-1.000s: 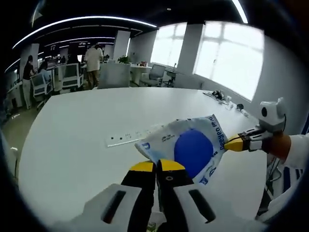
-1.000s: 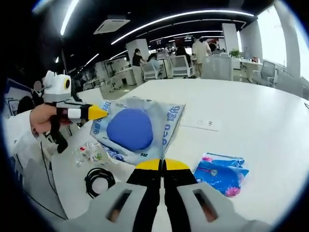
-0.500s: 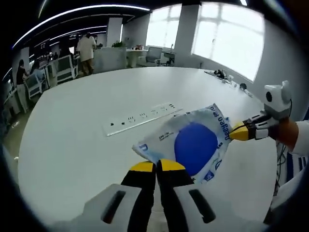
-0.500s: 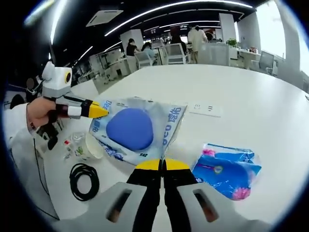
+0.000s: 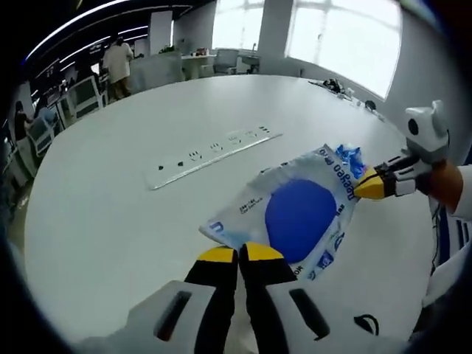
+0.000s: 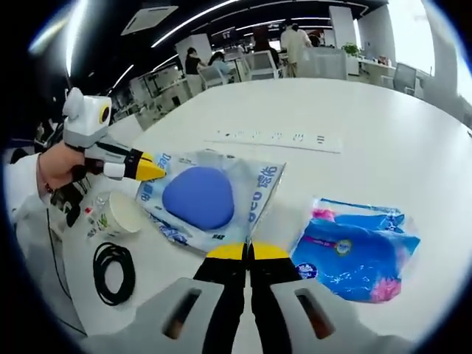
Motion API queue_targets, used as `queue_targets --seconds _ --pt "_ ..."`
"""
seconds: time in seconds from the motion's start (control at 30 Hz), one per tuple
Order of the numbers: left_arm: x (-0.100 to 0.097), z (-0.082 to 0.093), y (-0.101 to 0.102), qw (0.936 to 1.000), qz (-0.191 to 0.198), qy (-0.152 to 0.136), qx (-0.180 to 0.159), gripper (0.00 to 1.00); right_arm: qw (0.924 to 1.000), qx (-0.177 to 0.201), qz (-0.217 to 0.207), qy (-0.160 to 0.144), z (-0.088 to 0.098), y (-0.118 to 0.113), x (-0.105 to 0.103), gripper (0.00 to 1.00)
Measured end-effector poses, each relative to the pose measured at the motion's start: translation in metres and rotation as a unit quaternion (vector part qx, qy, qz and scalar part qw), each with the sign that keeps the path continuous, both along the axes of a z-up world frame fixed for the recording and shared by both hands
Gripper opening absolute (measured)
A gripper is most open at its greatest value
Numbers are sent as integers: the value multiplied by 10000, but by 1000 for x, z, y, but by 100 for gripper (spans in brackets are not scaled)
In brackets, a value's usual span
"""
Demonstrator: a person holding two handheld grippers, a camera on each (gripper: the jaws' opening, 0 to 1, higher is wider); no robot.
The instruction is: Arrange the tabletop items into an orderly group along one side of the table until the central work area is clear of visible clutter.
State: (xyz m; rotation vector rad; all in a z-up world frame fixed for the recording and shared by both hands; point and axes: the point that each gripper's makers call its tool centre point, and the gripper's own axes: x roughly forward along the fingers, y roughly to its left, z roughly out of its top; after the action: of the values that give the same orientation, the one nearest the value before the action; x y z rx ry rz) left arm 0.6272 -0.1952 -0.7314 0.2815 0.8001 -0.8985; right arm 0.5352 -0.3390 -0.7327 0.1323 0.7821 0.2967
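A clear plastic packet with a blue round pad inside (image 5: 299, 216) (image 6: 209, 198) is held stretched above the white table (image 5: 110, 214) (image 6: 383, 147) by both tools. In the left gripper view, the left gripper (image 5: 237, 254) is seen with its yellow-tipped jaws pressed together on the packet's near edge, while the right gripper (image 5: 370, 186) is clamped on the packet's far corner, gripped by a hand (image 5: 442, 184). In the right gripper view, the right gripper (image 6: 247, 252) is closed on the packet's near edge, and the left gripper (image 6: 150, 167) is pinched on the opposite corner, held by a hand (image 6: 55, 168). A blue tissue pack (image 6: 358, 247) (image 5: 348, 156) is laid on the table just beside the packet. A white power strip (image 5: 210, 151) (image 6: 276, 137) is set farther out toward the middle of the table. A paper cup (image 6: 118, 214) is tipped on its side near the table edge, under the left gripper, and a coiled black cable (image 6: 113, 271) is laid close to it. Office desks, chairs and people are seen in the background.
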Motion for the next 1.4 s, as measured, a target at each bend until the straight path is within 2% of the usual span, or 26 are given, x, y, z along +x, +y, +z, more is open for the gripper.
queue_targets --seconds 0.13,0.37,0.67,0.87,1.4 --pt "-4 -10 -2 9995 -246 58 173 0 9999 -70 -44 85 -5 -3 -1 0" --pt "-4 -17 -3 9990 -341 85 274 1 9998 -56 -131 152 -9 -6 -2 0" --pt "-3 -19 -2 9992 -291 144 239 3 9996 6 -221 184 -9 -6 0 0" --pt "-5 -19 -2 9993 -189 230 205 9 9994 -9 -281 197 -7 -8 -1 1" --pt "-4 -19 -3 9994 -49 345 52 10 9992 -99 -352 166 3 -9 -7 8"
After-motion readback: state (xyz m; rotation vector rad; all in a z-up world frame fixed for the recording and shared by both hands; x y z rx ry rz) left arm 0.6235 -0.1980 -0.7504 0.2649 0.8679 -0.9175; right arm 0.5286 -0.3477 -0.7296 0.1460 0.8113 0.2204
